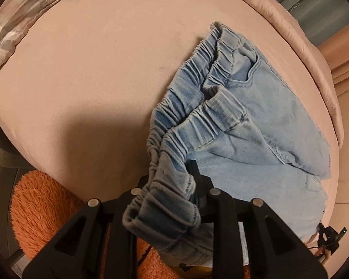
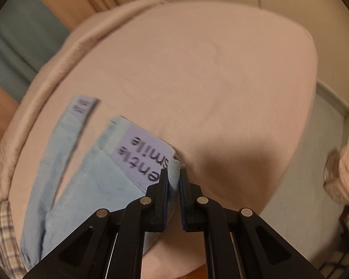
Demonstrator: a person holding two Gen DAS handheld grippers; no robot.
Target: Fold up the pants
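Light blue denim pants (image 1: 256,121) lie on a round pink cushioned seat (image 1: 100,74). In the left wrist view the elastic waistband bunches over my left gripper (image 1: 174,186), which is shut on the waistband at the seat's near edge. In the right wrist view the pants (image 2: 88,181) show two leg ends, one with a lilac printed cuff (image 2: 146,153). My right gripper (image 2: 173,186) is shut on that leg's hem, near the seat's (image 2: 197,74) front edge.
A plaid cloth (image 1: 23,11) lies at the far left of the seat. An orange fluffy rug (image 1: 41,209) is on the floor below. A raised padded rim (image 1: 314,53) runs along the seat's right side. A pale fluffy object (image 2: 344,176) sits at the right.
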